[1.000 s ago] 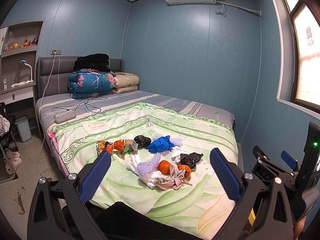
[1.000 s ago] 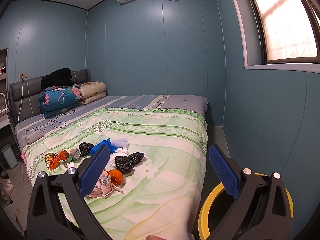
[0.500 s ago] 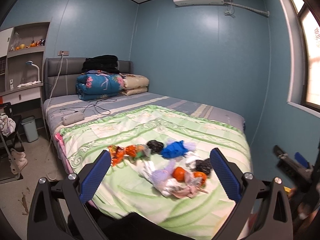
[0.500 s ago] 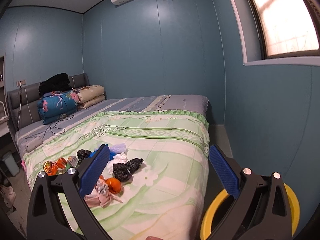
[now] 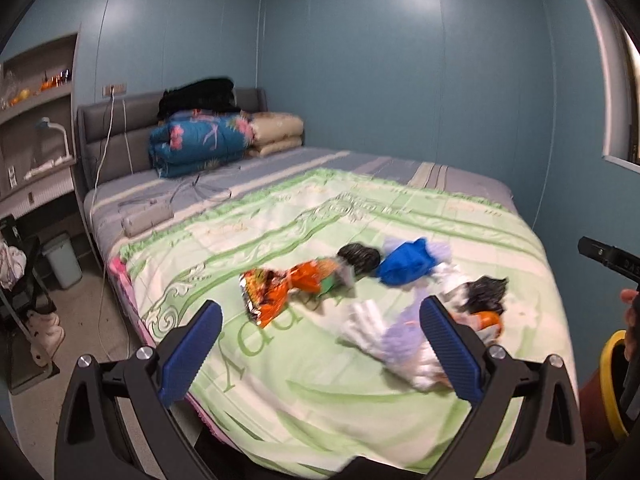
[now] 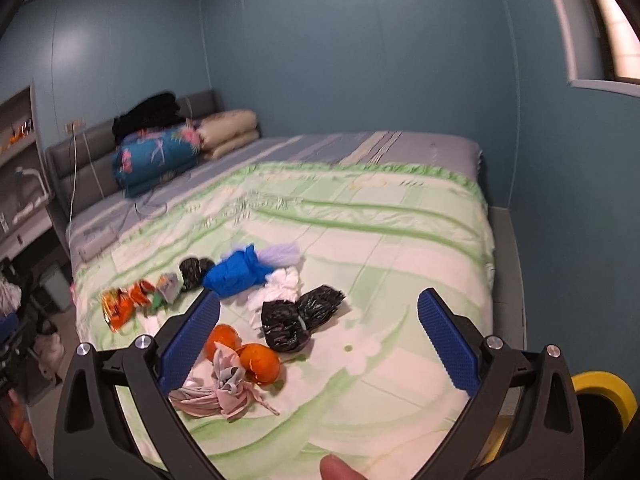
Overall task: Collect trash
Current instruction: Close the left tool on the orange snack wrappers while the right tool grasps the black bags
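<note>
Lying in a loose cluster on the green quilt (image 6: pixel 400 248): orange snack wrapper (image 6: pixel 120 304), blue bag (image 6: pixel 236 272), two black bags (image 6: pixel 300 316), orange peels (image 6: pixel 260 362), pink rag (image 6: pixel 220 392). Left gripper (image 5: pixel 320 344) and right gripper (image 6: pixel 318 336) are both hovering over the bed, jaws spread wide, gripping nothing. Yellow-rimmed bin (image 6: pixel 604 392) is sitting on the floor beside the bed.

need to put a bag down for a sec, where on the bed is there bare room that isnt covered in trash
Bare quilt lies right of the black bags, out to the bed's window-side edge, and between the trash and the folded blue blanket. The near strip below the oranges is also free. It is crowded from the orange wrappers across to the blue bag.
</note>
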The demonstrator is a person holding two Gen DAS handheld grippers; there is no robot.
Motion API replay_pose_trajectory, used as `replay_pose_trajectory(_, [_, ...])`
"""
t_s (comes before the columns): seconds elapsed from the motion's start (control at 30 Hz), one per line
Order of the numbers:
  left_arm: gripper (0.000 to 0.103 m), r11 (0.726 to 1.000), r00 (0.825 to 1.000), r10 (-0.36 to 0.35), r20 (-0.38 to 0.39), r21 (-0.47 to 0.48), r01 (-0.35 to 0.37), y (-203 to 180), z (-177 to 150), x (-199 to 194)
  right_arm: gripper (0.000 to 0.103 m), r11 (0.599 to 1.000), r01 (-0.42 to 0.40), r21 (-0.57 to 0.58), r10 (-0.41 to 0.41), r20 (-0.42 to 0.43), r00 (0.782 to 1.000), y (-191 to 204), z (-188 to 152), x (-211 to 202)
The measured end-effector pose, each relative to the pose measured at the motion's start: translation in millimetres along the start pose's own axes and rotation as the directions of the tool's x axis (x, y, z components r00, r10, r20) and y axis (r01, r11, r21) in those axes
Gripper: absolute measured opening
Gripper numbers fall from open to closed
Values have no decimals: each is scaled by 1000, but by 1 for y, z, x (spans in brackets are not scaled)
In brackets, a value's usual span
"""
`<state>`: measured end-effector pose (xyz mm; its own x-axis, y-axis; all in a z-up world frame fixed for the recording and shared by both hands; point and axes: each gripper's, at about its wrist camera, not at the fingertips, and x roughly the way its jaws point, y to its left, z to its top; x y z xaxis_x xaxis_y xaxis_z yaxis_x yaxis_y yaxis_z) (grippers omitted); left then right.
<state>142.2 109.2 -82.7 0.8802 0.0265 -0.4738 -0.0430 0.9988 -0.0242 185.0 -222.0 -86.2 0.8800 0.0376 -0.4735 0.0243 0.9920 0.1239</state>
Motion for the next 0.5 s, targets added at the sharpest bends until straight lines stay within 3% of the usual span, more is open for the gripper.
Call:
replay_pose_trajectory(0.23, [96,999,995,-13,-99,-42,9,45,4,63,95,1000,-6,-25,4,-95,995,14,-1,51])
replay_pose_trajectory(0.4, [96,999,987,-51,-151,4,52,57,11,110,95,1000,-2,26,7,-207,978,6,-2,88])
replay_pose_trajectory(0.5, [96,997,980,-69,-188,11,72,64,14,136,95,1000,-2,21,7,-229,973,6,-5,101])
